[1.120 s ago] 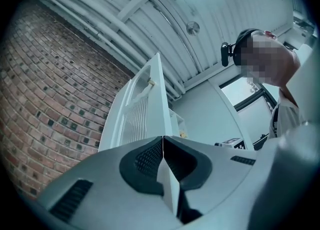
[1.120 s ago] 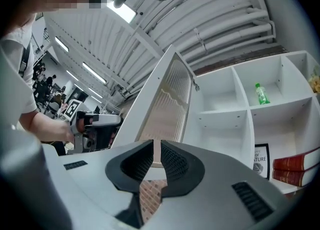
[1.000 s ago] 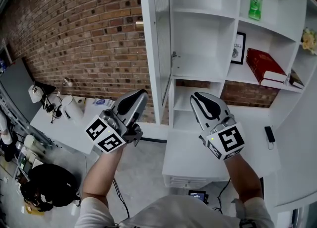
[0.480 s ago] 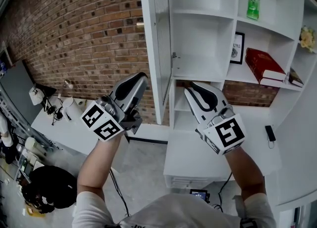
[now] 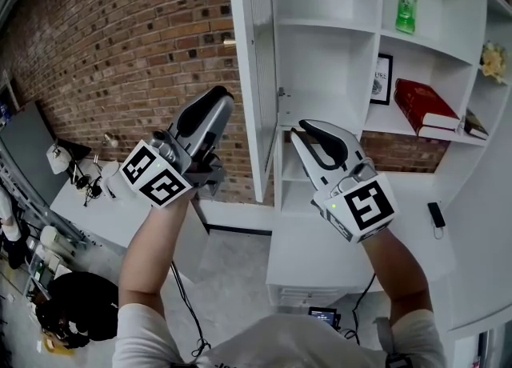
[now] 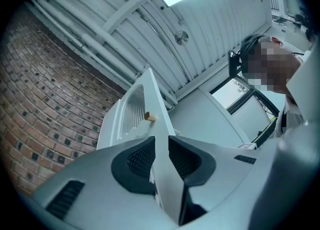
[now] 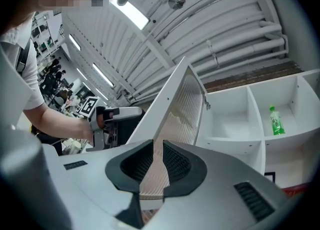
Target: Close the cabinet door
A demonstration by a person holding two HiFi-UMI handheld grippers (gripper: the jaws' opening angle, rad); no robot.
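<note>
Open cabinet door (image 5: 258, 78) at upper centre, left gripper (image 5: 218, 101) and right gripper (image 5: 310, 131) flanking it, both narrowly spread, empty

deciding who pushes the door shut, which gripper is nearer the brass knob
Left. The left gripper is below the brass knob, on the outer side of the cabinet door; the right gripper is on its inner side.

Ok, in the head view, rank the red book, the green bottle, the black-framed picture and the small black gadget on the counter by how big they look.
1. Red hardcover book
2-3. Green plastic bottle and black-framed picture: too alike to rank
4. Small black gadget
</note>
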